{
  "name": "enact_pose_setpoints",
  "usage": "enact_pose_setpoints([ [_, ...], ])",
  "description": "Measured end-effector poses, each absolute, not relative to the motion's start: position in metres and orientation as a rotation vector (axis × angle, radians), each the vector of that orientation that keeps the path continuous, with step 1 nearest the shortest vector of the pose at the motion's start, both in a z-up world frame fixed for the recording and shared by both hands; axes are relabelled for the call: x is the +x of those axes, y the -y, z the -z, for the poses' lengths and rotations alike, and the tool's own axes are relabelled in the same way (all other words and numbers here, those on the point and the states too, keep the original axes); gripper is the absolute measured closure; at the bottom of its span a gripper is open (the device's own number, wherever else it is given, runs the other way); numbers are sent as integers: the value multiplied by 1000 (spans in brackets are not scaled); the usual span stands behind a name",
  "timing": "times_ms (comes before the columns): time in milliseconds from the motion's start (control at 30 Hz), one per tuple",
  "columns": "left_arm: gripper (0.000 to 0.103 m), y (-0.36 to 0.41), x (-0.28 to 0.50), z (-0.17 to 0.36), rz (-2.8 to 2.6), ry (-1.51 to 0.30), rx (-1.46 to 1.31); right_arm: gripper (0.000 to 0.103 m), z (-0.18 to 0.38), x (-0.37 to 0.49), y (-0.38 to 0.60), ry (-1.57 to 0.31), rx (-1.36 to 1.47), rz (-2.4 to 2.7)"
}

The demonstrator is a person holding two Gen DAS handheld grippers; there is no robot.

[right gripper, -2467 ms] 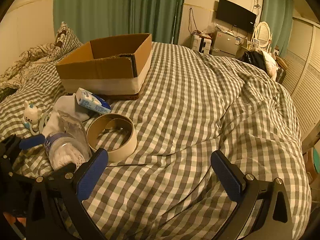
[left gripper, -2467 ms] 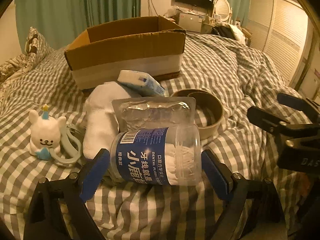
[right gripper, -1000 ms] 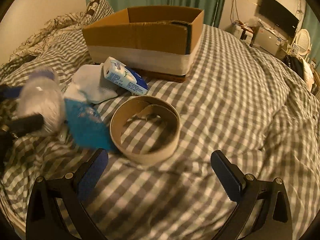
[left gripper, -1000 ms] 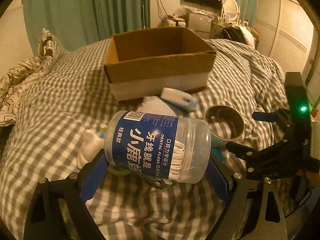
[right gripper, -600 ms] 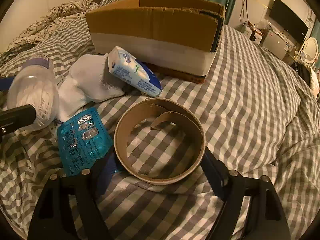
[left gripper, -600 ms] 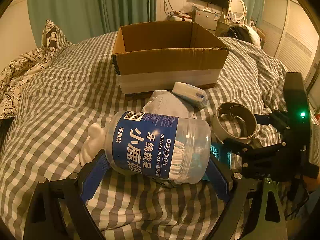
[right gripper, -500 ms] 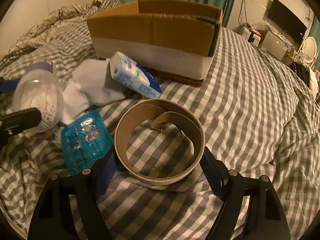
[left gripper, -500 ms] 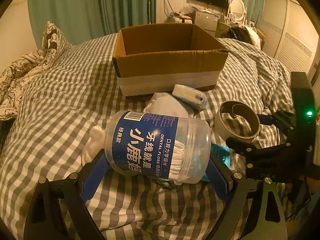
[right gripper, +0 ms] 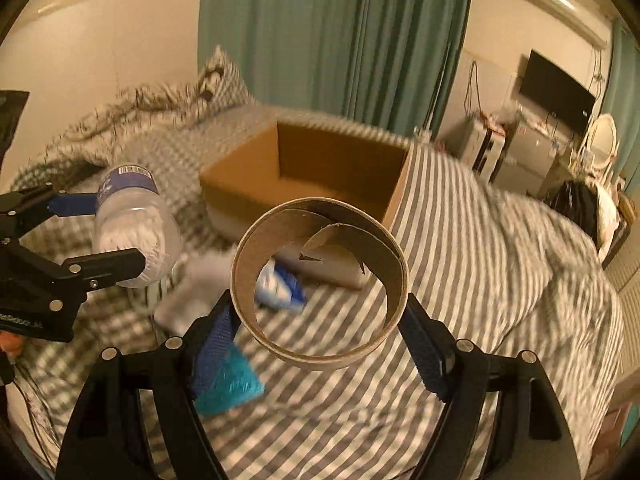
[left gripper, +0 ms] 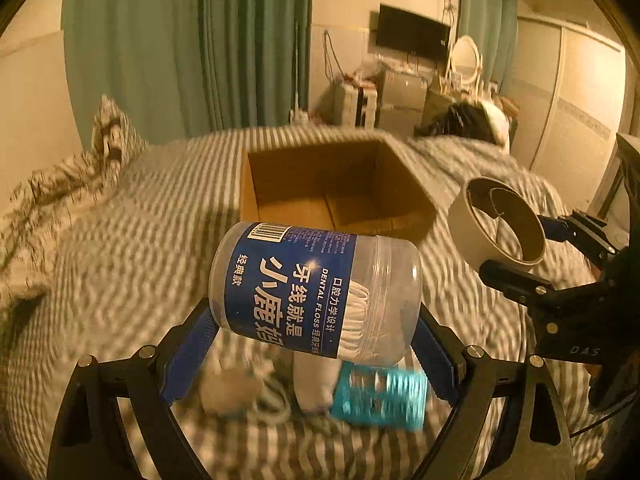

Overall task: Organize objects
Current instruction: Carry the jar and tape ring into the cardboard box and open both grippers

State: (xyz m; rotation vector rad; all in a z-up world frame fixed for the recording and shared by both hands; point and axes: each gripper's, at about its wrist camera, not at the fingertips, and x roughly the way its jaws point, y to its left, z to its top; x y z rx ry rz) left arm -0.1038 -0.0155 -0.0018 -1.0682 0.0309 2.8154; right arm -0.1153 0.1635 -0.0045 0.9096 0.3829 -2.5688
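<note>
Clear plastic with a blue label, the floss jar (left gripper: 315,291) lies on its side, clamped end to end between the blue pads of the left gripper (left gripper: 312,344) and held up off the bed (left gripper: 120,264); white floss picks fill its capped end. Beside it, to the right, the right gripper (right gripper: 322,330) pinches a cardboard ring (right gripper: 320,284) across its outer wall, also in the air, with a loose curl of card inside it. Both are held in front of the open box (left gripper: 336,192), which sits on the checked cover toward the head of the bed and shows a bare brown floor. Below the jar, on the cover near the bed's foot, lie a teal blister pack (left gripper: 380,400), a white sock (left gripper: 316,384) and a blurred pale thing too smeared to name. Through the ring a small blue-and-white packet (right gripper: 280,286) shows, lying just before the box's near wall. Green curtains (left gripper: 192,48) hang behind the bed.
</note>
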Motion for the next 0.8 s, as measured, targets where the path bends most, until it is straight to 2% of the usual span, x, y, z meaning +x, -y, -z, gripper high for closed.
enact_pose_setpoints([
  [233,9,29,-173,-45,-2884,-28,-943,24,-42,-166,-159,-315,808,2619],
  [400,9,36,-226,-56,-2883,-15,-909,24,-53,-216,-149,-285,801,2630],
  [533,9,37,-266,-44,-2882,-46,-914,24,-46,-255,-135,-266,829,2627],
  [800,9,44,-309,20,-2804,-43,-1036,23,-8,-300,-124,-255,897,2596],
])
